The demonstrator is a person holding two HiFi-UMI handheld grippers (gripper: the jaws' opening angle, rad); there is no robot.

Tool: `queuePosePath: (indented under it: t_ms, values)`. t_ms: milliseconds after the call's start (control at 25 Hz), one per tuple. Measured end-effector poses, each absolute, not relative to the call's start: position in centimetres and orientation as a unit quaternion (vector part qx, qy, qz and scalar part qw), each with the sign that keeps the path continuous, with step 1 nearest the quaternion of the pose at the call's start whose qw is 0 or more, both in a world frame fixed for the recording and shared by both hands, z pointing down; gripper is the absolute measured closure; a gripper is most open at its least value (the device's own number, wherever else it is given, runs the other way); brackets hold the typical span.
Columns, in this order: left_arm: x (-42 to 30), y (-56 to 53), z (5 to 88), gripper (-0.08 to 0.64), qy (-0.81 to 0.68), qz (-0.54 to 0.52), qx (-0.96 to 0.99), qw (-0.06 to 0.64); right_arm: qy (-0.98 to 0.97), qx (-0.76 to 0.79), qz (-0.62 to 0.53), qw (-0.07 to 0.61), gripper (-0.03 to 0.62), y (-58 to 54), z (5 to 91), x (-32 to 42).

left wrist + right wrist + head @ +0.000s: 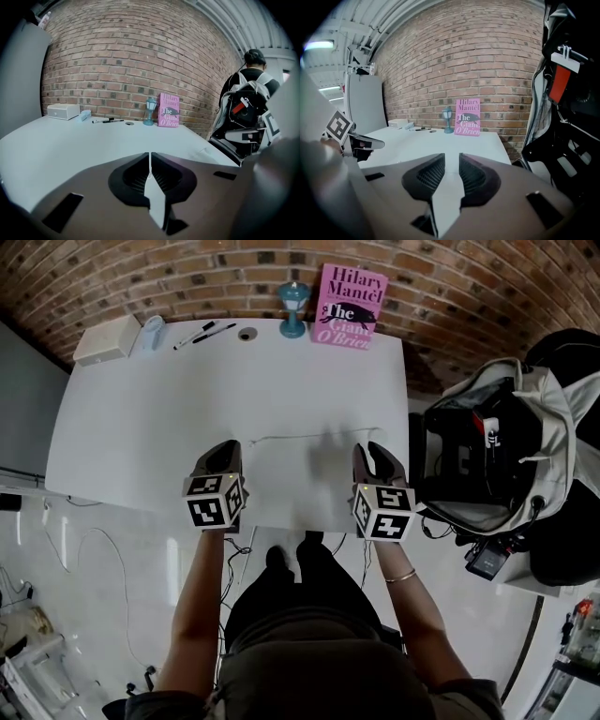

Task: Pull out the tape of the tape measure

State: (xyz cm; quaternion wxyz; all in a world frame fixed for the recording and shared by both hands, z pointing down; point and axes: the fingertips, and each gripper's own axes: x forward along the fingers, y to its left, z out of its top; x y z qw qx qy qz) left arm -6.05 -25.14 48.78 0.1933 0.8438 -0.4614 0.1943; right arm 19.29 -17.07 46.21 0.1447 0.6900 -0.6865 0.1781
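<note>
I cannot pick out a tape measure in any view. A thin pale line [305, 436] runs across the white table [141, 427] between the two grippers; what it is I cannot tell. My left gripper [225, 448] hovers over the table's front edge, its jaws closed to a hairline slit with nothing in them [150, 157]. My right gripper [375, 452] hovers level with it to the right. Its jaws stand a narrow gap apart, and only bare table shows between them [451, 158]. The left gripper's marker cube [338, 126] shows at the left of the right gripper view.
At the table's far edge stand a pink book [350, 306], a small blue lamp [293, 307], two pens [206, 332] and a white box [106, 338]. An open backpack [497, 456] sits close off the table's right side. A brick wall lies behind.
</note>
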Motion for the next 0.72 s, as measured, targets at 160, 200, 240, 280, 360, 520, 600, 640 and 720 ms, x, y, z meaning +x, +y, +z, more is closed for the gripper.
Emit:
queuePosePath:
  t_ms: [160, 200, 240, 280, 360, 520, 600, 640, 720]
  values:
    - [-6.1, -24.6, 47.7, 0.531, -0.457, 0.182, 0.851, 0.182, -0.697, 0.683, 0.177, 0.129, 0.509, -16.6, 45.5, 17.6]
    - [-6.1, -24.4, 47.5, 0.531, -0.456, 0.179, 0.853, 0.18, -0.7, 0.68, 0.177, 0.124, 0.514, -16.6, 45.3, 17.1]
    - [-6.1, -24.3, 47.3, 0.531, -0.455, 0.177, 0.854, 0.179, -0.703, 0.678, 0.177, 0.12, 0.523, -16.5, 45.1, 16.7]
    - [-6.1, -24.1, 47.1, 0.531, -0.454, 0.174, 0.855, 0.178, -0.706, 0.676, 0.175, 0.116, 0.534, -16.4, 44.9, 16.3]
    - [-6.0, -23.8, 46.7, 0.531, -0.453, 0.17, 0.858, 0.175, -0.711, 0.673, 0.171, 0.111, 0.551, -16.2, 44.4, 15.5]
    - [-6.2, -23.0, 46.1, 0.531, -0.449, 0.167, 0.861, 0.17, -0.722, 0.664, 0.163, 0.107, 0.586, -15.7, 43.8, 14.2]
    - [-6.4, -22.6, 46.0, 0.531, -0.448, 0.165, 0.862, 0.17, -0.727, 0.659, 0.163, 0.102, 0.588, -15.5, 43.6, 13.7]
    - [-6.5, -22.3, 46.0, 0.531, -0.448, 0.164, 0.862, 0.171, -0.728, 0.658, 0.163, 0.1, 0.588, -15.3, 43.5, 13.5]
    - [-6.7, -21.9, 45.9, 0.531, -0.447, 0.161, 0.863, 0.173, -0.73, 0.657, 0.162, 0.097, 0.588, -14.9, 43.3, 13.4]
